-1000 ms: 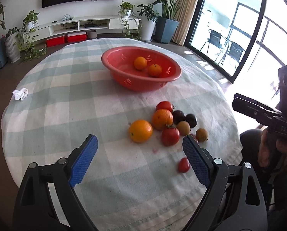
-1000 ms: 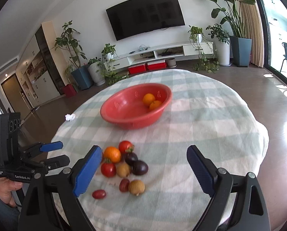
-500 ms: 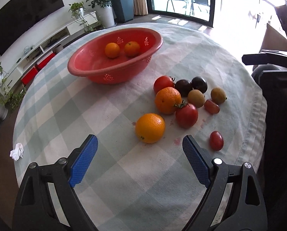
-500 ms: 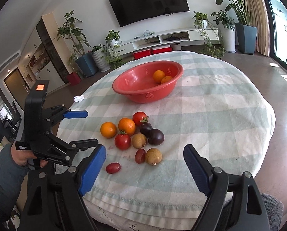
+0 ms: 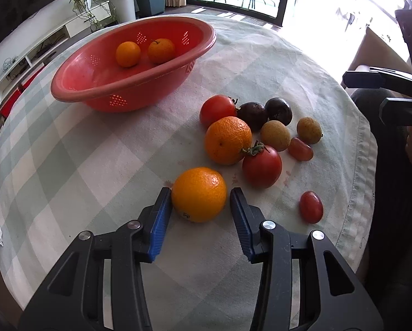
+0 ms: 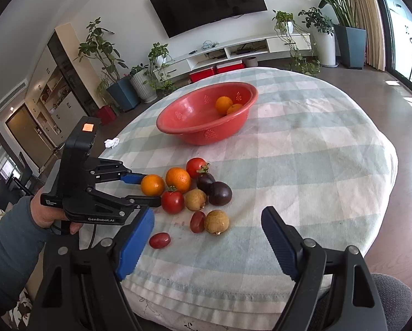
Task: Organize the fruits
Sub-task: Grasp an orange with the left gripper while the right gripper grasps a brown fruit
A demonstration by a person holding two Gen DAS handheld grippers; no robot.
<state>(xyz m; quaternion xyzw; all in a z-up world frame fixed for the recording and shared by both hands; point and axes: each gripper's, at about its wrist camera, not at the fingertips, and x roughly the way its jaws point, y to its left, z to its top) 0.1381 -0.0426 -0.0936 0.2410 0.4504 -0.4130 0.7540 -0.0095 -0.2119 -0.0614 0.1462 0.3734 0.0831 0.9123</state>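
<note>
A round table under a pale green-and-white checked cloth (image 5: 76, 165) carries the fruit. Counted: four oranges in all, two inside the red perforated plastic basin (image 5: 101, 82) at the table's 12 o'clock, and two on the cloth. Of those two, the nearest round orange (image 5: 199, 194) sits between the blue pads of the left gripper (image 5: 200, 212); the other loose orange (image 5: 228, 140) lies just beyond it, touching a stemmed red tomato (image 5: 262, 167).

A second red tomato (image 5: 218, 110) sits at the far end of the cluster, beside two dark purple round fruits (image 5: 278, 110). Two tan-brown round fruits (image 5: 275, 135) lie toward 3 o'clock, and two small oblong red grape tomatoes (image 5: 311, 207) complete the pile — one beside the tan fruits, one apart near the cloth's edge.

The left gripper's jaws bracket the nearest orange: the left pad (image 5: 161, 220) appears to touch its skin, while a thin gap shows on the right pad's side, so the squeeze is not complete. From the right wrist view this tool's body reads "GenRobot.AI" (image 6: 101, 219), with an orange-lit square on top; a smaller label on it is too small to read.

The right gripper (image 6: 207, 245) hangs over the table's near edge with its jaws spread wide, nothing between them.

One crumpled white tissue (image 6: 111, 143) lies at the cloth's 9 o'clock edge.
</note>
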